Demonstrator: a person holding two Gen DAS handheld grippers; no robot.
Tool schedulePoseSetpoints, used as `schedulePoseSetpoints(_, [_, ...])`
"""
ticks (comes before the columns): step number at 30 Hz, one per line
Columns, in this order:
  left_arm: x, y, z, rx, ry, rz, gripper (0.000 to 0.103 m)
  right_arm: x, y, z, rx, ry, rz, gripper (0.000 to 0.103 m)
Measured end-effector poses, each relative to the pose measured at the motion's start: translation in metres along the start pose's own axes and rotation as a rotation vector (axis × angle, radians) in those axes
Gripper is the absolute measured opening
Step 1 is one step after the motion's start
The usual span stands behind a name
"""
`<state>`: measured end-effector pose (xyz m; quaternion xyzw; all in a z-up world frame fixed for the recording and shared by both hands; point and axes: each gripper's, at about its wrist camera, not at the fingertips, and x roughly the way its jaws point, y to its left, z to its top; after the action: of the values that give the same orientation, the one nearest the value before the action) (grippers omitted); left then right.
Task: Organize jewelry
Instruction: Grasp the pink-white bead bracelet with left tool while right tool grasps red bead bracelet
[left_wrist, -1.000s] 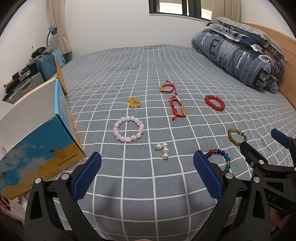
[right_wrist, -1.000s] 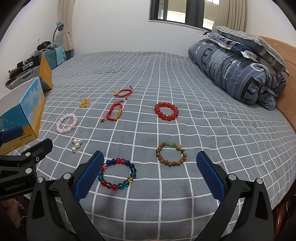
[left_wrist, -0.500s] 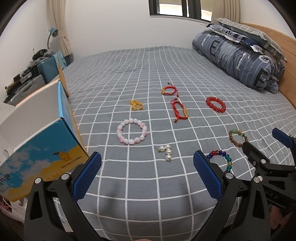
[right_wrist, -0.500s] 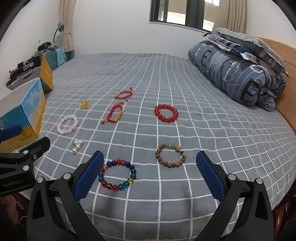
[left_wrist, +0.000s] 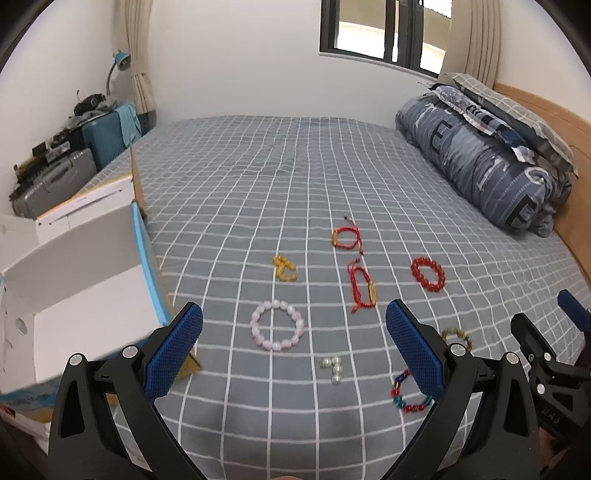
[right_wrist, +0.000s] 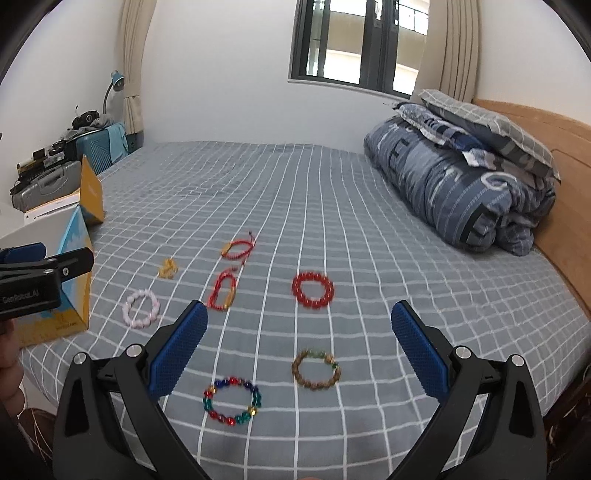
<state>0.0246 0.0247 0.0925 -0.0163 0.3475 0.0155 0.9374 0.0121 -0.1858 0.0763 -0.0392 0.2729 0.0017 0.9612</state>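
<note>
Several bracelets lie on the grey checked bed. A pink bead bracelet (left_wrist: 277, 330) (right_wrist: 141, 308), a pearl cluster (left_wrist: 333, 368), a yellow bead piece (left_wrist: 284, 268) (right_wrist: 168, 268), two red cord bracelets (left_wrist: 346, 236) (left_wrist: 362, 288), a red bead bracelet (left_wrist: 427, 275) (right_wrist: 313, 290), a brown bead bracelet (right_wrist: 316, 368) and a multicoloured bead bracelet (right_wrist: 232, 401) (left_wrist: 408, 394). My left gripper (left_wrist: 294, 349) is open and empty above the pink bracelet and pearls. My right gripper (right_wrist: 299, 347) is open and empty above the brown and multicoloured bracelets.
An open cardboard box (left_wrist: 74, 280) (right_wrist: 70, 258) with white inside stands at the bed's left edge. A folded quilt and pillows (left_wrist: 491, 147) lie at the far right by the wooden headboard (right_wrist: 554, 177). Suitcases (left_wrist: 92, 147) stand beyond the box.
Both grippers have risen and tilted up; the bracelets sit lower in both views and the window shows. The box's inside is now in the left view. Both stay open.
</note>
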Motion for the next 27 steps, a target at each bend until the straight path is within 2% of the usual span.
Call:
schedulePoseSetpoints(6, [0.024, -0.009, 0.024, -0.004, 0.032, 0.002, 0.097, 0.032, -0.003, 0.033, 0.002, 0.017, -0.014, 0.096])
schedulePoseSetpoints(10, [0.061, -0.009, 0.031, 0.016, 0.097, 0.005, 0.097, 0.055, -0.003, 0.049, 0.012, 0.003, -0.028, 0.096])
schedulePoseSetpoints(14, [0.093, -0.001, 0.027, -0.006, 0.148, 0.007, 0.097, 0.094, -0.001, 0.059, 0.002, 0.039, -0.03, 0.096])
schedulePoseSetpoints(21, [0.14, 0.001, 0.01, 0.026, 0.228, 0.002, 0.097, 0.172, -0.013, 0.041, 0.001, 0.169, -0.036, 0.096])
schedulePoseSetpoints(27, [0.17, 0.006, -0.012, 0.043, 0.292, 0.051, 0.097, 0.224, -0.029, 0.015, 0.022, 0.304, -0.011, 0.096])
